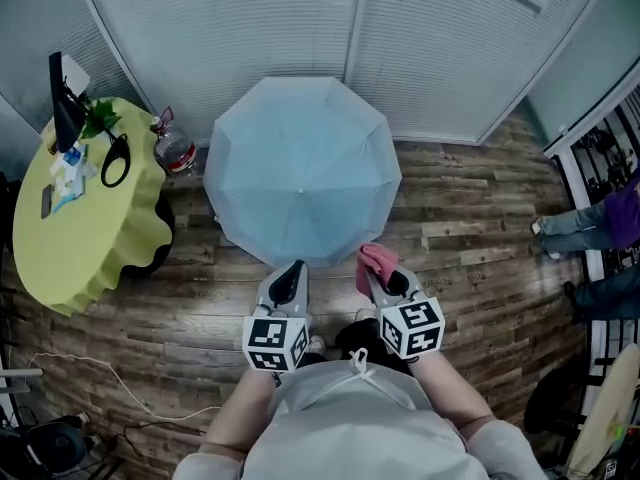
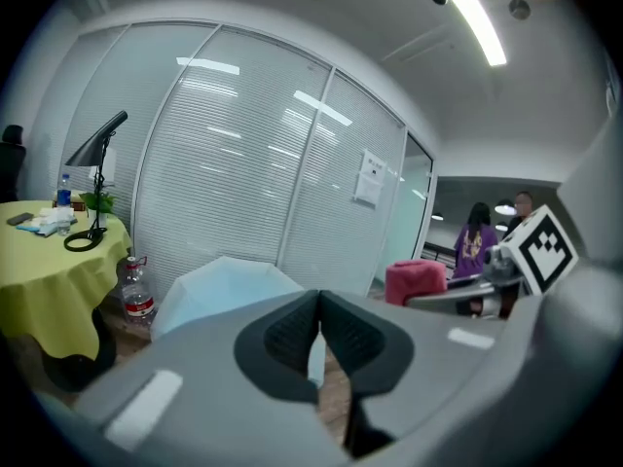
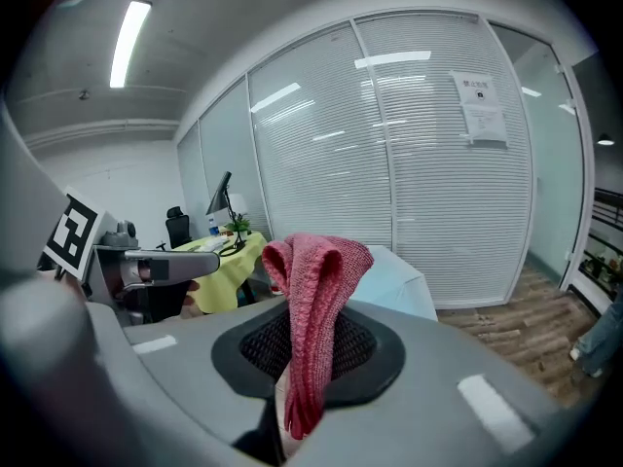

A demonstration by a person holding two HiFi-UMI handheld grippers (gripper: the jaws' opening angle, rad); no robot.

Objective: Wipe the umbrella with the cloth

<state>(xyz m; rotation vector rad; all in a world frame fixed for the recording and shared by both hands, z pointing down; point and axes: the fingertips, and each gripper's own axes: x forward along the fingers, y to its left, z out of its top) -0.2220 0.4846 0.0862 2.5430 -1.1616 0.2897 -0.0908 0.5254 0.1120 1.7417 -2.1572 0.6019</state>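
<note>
Cloth point(image 3: 311, 280) filled my right gripper view: a pink knitted piece, folded over and pinched between the pads of the right gripper point(image 1: 380, 274). Its doubled top stood up past the tips and its loose ends hung down between them. In the left gripper view, the left gripper point(image 2: 319, 305) had its pads pressed together with nothing between them. From the head view I saw both grippers held side by side, close in front of the body and pointing forward. The umbrella point(image 1: 302, 173) lay open just beyond them on the wooden floor point(image 1: 480, 228), its pale blue canopy facing up and its far edge close to the white blinds point(image 1: 250, 18). The cloth sat right at the near rim of the canopy, towards its right side, but I could not tell whether it touched the fabric. The left gripper's tips also came up to that near rim. To the left of the umbrella stood a round table point(image 1: 70, 238) under a yellow-green cover, with a black lamp point(image 1: 62, 103) and some small items on top. A clear bottle point(image 1: 175, 151) stood on the floor between the table and the umbrella. A person point(image 1: 600, 223) in purple was at the right edge of the room, well apart from the umbrella.
</note>
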